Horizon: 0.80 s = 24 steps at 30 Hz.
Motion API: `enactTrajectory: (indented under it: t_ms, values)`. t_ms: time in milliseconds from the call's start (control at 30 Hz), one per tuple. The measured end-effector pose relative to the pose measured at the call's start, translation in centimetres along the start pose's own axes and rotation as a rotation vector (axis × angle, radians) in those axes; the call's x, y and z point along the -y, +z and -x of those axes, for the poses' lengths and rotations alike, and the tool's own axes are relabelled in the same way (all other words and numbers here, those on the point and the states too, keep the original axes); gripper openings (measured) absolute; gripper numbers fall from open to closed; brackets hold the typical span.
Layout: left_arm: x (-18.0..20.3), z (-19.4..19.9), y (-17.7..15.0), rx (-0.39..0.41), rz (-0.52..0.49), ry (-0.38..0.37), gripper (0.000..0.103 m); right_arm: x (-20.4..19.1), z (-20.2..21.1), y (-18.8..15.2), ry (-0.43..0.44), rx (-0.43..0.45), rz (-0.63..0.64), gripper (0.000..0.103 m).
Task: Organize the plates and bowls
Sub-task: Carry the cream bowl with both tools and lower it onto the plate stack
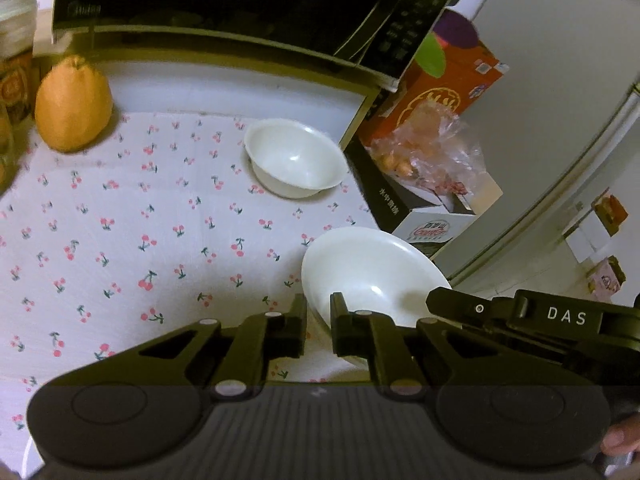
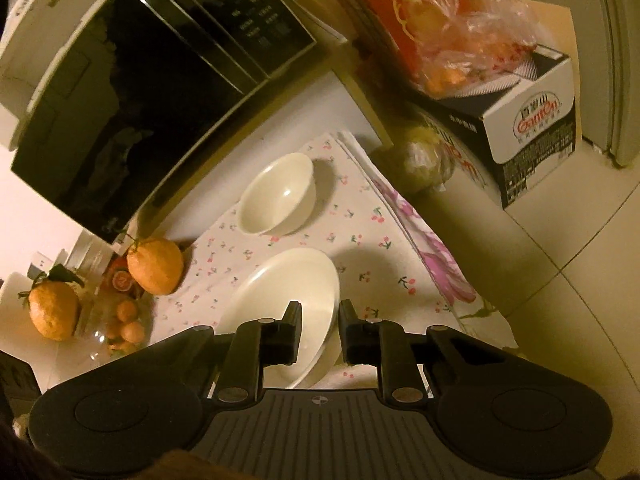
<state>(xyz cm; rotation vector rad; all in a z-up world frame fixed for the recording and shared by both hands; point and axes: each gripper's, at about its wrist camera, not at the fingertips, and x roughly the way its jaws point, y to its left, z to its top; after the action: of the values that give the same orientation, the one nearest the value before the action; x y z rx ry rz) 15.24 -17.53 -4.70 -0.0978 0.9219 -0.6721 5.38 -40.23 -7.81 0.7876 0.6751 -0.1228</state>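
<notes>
A large white bowl (image 1: 374, 276) sits on the cherry-print cloth (image 1: 132, 240) near its right edge. My left gripper (image 1: 318, 322) is closed on the bowl's near-left rim, one finger inside and one outside. My right gripper (image 2: 320, 330) straddles the same large bowl (image 2: 288, 292) at its right rim, jaws a little apart around the wall; its body shows in the left wrist view (image 1: 520, 316). A smaller white bowl (image 1: 296, 158) stands upright farther back near the microwave; it also shows in the right wrist view (image 2: 278, 194).
A black-fronted microwave (image 1: 224, 0) stands at the back. A large orange citrus fruit (image 1: 72, 106) sits at the cloth's back left. A carton (image 1: 424, 216) with a plastic bag of fruit (image 1: 432, 148) stands right of the table. More citrus (image 2: 54, 308) lies left.
</notes>
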Motion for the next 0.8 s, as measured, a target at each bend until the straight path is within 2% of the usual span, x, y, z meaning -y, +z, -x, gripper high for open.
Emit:
enactTrajectory:
  t_ms: [400,800]
  values:
    - [2.0,3.3,-1.4,0.019,-0.034,-0.004,0.011,-1.0,4.1,-1.3,-0.011,0.017,0.033,0.019]
    - [3.5,4.5,-4.2,0.002,-0.128,0.042,0.011,-0.6,6.0,-3.4,-0.029,-0.004,0.041,0.020]
